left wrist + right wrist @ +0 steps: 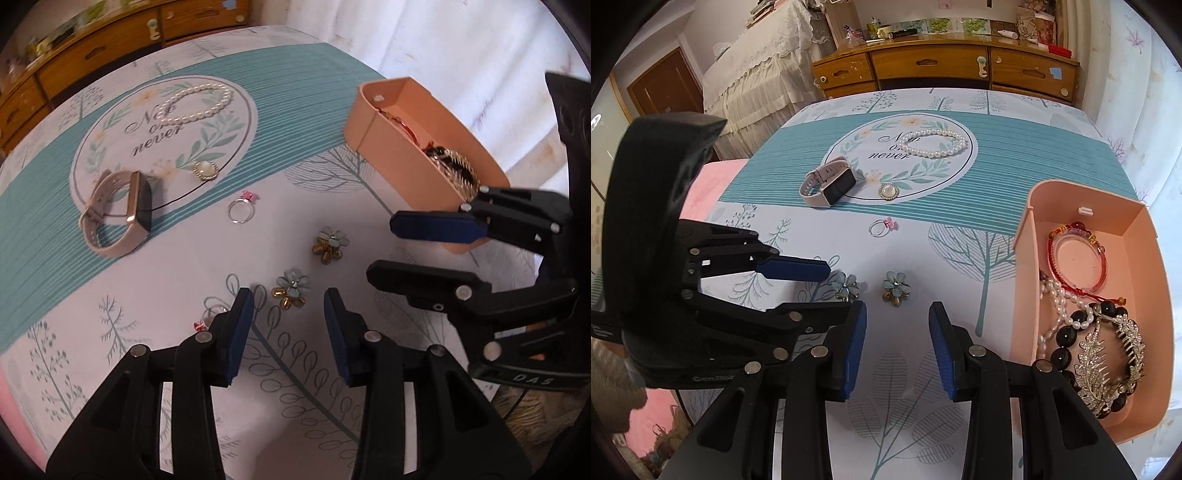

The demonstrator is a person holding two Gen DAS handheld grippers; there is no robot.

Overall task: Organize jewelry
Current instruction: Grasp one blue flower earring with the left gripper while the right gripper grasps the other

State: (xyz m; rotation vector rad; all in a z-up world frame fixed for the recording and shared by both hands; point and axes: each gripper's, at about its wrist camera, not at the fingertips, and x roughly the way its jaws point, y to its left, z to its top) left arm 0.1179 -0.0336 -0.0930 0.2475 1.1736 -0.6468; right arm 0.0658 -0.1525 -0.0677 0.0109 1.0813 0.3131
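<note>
My left gripper [288,299] is open and empty, just short of a blue flower earring [291,287]. A second flower earring [330,243] lies beyond it. My right gripper [897,314] is open and empty, near that earring [894,287]. The right gripper also shows in the left wrist view [380,245], and the left gripper in the right wrist view [838,288]. A pink box [1137,236] on the right holds bracelets, pearls and a rhinestone comb [1108,365]. On the cloth lie a pearl bracelet [936,144], a watch [827,182], a pearl brooch [888,191] and a ring [881,226].
A second ring with a red stone [207,319] lies partly hidden behind my left gripper's left finger. The patterned tablecloth [997,173] covers the table. A wooden dresser [942,70] stands behind it, a white curtain to the right.
</note>
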